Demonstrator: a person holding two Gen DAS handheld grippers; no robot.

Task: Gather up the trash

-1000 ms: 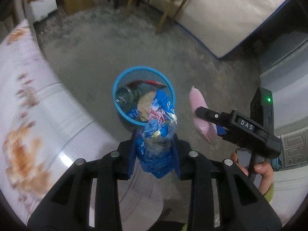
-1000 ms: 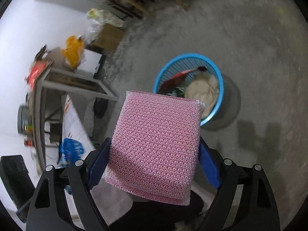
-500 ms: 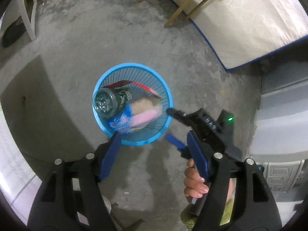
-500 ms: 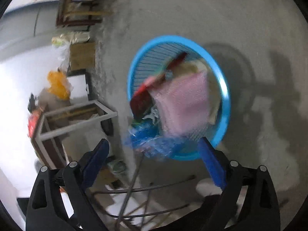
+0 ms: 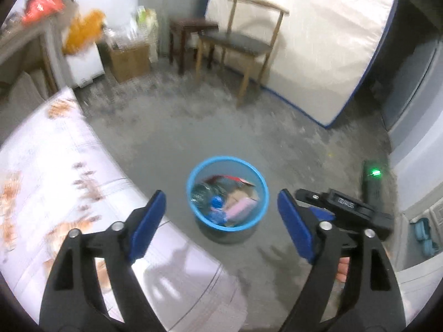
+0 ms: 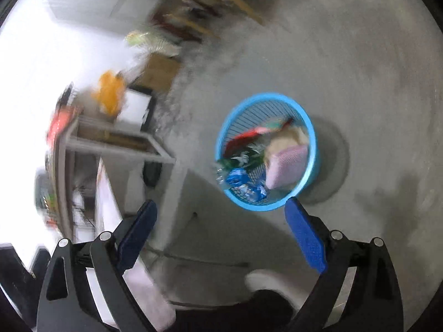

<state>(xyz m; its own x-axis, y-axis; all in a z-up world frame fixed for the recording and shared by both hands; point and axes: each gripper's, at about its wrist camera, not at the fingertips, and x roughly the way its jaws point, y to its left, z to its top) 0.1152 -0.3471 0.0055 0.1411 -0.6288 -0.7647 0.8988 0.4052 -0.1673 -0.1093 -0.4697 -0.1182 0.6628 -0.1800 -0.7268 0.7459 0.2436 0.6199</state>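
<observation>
A blue mesh waste basket (image 5: 261,191) (image 6: 311,135) stands on the grey concrete floor. Inside it lie a pink sponge (image 5: 240,207) (image 6: 288,166), a blue crinkled wrapper (image 5: 216,204) (image 6: 243,182), a green can (image 6: 241,159) and a red wrapper (image 6: 243,138). My left gripper (image 5: 221,207) hangs above and short of the basket, its jaws still opening, nothing between them. My right gripper (image 6: 220,210) is wide open and empty, above the basket's near rim. In the left wrist view the right gripper's body (image 5: 343,207) shows at the right, a hand (image 5: 343,268) under it.
A table with a flowered white cloth (image 5: 55,166) fills the left. A wooden chair (image 5: 238,41), a dark stool (image 5: 191,27), a cardboard box (image 5: 130,58) and a leaning mattress (image 5: 318,41) stand behind. A metal-framed shelf (image 6: 110,138) is left of the basket.
Both grippers let go: the blue wrapper and the pink sponge dropped into the basket. Both jaws opened wide, and both hands dipped over the basket, then drew up and back.
</observation>
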